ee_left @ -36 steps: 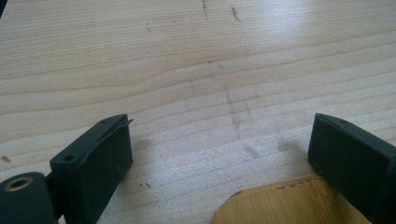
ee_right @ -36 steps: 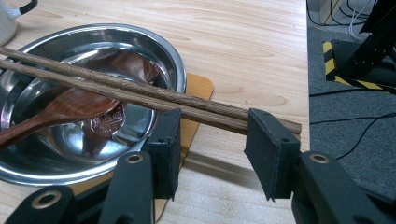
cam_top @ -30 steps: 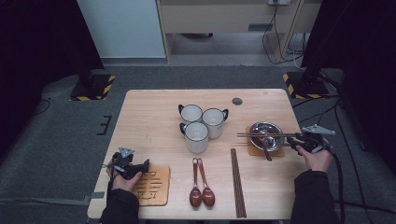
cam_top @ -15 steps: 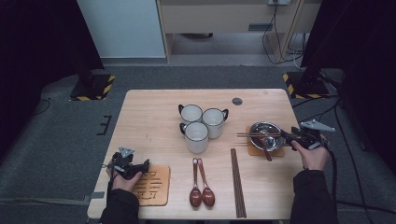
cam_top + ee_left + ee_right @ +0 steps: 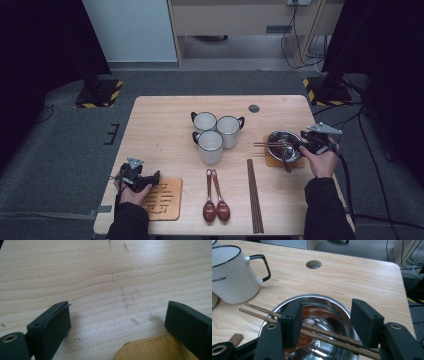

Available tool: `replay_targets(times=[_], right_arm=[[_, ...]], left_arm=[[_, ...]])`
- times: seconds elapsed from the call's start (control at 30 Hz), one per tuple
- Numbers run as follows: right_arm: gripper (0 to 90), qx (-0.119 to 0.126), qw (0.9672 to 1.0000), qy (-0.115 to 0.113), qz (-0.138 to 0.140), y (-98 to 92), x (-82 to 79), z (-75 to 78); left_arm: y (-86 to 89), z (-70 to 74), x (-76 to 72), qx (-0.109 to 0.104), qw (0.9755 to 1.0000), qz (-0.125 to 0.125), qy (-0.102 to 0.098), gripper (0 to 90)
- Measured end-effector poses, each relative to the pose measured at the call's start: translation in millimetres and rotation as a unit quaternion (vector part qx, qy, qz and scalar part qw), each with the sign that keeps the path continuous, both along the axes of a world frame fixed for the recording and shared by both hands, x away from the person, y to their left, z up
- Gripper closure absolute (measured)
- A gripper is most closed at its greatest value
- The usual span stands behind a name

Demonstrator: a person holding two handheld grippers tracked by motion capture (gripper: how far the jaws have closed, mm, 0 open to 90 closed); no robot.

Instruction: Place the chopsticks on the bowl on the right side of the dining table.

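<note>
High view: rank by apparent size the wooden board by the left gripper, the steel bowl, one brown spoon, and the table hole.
1. Wooden board, largest.
2. Steel bowl and brown spoon: too close to rank; the bowl is rounder and wider, the spoon longer and thin.
3. Table hole, smallest.

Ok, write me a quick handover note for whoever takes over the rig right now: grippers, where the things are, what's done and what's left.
Right gripper: open, jaws just been opening, nothing pressed between them; it hangs over the steel bowl.
Left gripper: open, nothing held, low over the table at the corner of the near-left coaster.
Things: the bowl sits on the right coaster; a pair of chopsticks lies across the bowl's rim, a spoon inside.
Done: that place looks set.
Left, probably: the near-left coaster is bare; two spoons, a second pair of chopsticks and three mugs are still mid-table.
</note>
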State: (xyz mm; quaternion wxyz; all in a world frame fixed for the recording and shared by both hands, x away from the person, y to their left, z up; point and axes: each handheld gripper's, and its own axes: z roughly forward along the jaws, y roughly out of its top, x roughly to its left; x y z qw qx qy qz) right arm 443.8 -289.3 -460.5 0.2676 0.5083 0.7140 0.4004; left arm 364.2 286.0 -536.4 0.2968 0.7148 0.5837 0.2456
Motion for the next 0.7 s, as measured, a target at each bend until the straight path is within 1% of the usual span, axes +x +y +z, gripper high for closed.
replay_targets(times=[0.17, 0.27, 0.43, 0.7], right_arm=[[41.8, -0.007, 0.9999, 0.006, -0.006, 5.7, 7.3, -2.2], [41.8, -0.007, 0.9998, 0.014, -0.013, 7.5, 11.3, -5.6], [41.4, -0.022, 0.9993, 0.025, -0.019, 9.8, 17.4, -13.7], [37.7, -0.033, 0.9985, 0.035, -0.024, 12.4, 23.0, -20.8]], left_arm=[[0.0, 0.0, 0.0, 0.0, 1.0, 0.0, 0.0, 5.3], [0.0, 0.0, 0.0, 0.0, 1.0, 0.0, 0.0, 5.3], [0.0, 0.0, 0.0, 0.0, 1.0, 0.0, 0.0, 5.3], [0.0, 0.0, 0.0, 0.0, 1.0, 0.0, 0.0, 5.3]])
